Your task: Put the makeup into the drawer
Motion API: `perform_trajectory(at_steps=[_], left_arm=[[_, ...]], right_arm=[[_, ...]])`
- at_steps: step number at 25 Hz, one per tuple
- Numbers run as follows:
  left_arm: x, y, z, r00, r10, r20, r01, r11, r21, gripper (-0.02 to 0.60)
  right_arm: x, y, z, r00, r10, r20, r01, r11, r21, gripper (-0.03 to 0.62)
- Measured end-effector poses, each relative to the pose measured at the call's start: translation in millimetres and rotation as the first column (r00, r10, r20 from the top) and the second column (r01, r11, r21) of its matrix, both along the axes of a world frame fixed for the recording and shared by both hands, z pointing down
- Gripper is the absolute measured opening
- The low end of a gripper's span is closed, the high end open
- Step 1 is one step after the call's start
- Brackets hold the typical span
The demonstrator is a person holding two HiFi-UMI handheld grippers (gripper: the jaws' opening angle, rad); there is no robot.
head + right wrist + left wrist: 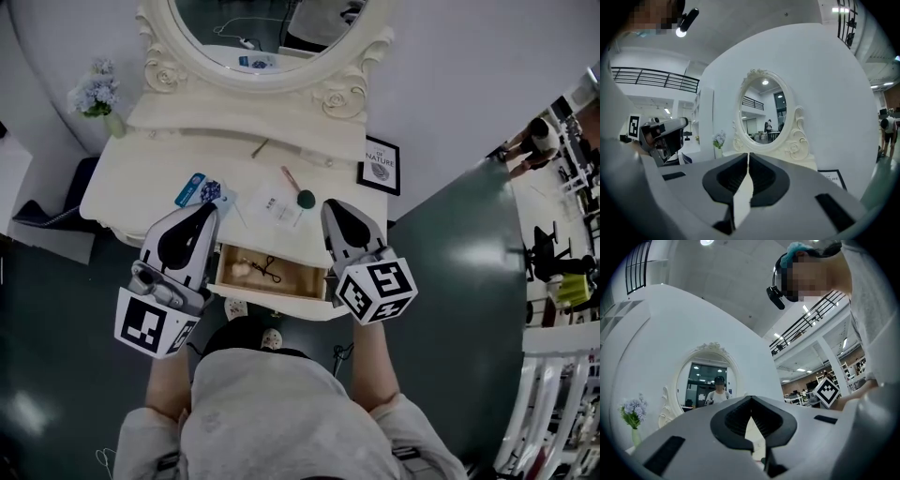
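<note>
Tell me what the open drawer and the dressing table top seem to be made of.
Drawer: inside looks like bare light wood, matte and tan against the cream front. Dressing table top: cream, smooth, probably painted wood; no grain shows, so the core is uncertain.

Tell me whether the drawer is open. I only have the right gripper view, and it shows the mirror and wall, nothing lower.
Observer: It is open. The head view shows the drawer pulled out toward the person.
Operator: Say what is inside.
Observer: A black scissor-handled tool lies near its middle.
Operator: List what lies outside it.
Observer: On the tabletop behind the drawer are a blue tube, a white packet and a pink-handled brush.
</note>
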State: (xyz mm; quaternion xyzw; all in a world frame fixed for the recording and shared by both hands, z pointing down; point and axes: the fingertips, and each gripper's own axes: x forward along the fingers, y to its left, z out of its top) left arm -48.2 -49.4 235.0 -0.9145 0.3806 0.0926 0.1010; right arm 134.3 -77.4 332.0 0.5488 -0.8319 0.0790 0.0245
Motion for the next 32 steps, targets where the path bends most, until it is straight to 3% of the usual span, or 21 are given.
perform_trajectory(at_steps=[11, 17, 32], left_arm=[[2.8, -63.8, 13.2, 0.996, 0.089, -0.020, -0.089, 0.995, -0.038, 0.014], [8.2, -92.5, 28.8, 0.991, 0.135, 0.006, -0.135, 0.989, -0.054, 0.014], [20.0, -142.0, 74.7, 0.971, 0.239, 0.003, -0.236, 0.961, -0.146, 0.014]], right_arm=[[0.6, -58.4, 33.9, 0.995, 0.037, -0.095, -0.047, 0.993, -0.105, 0.025], [2.8, -86.4, 64.2, 0.991, 0.061, -0.123, -0.082, 0.980, -0.179, 0.025], [18.5, -109.6, 173.0, 0.977, 0.100, -0.189, -0.176, 0.879, -0.444, 0.025]])
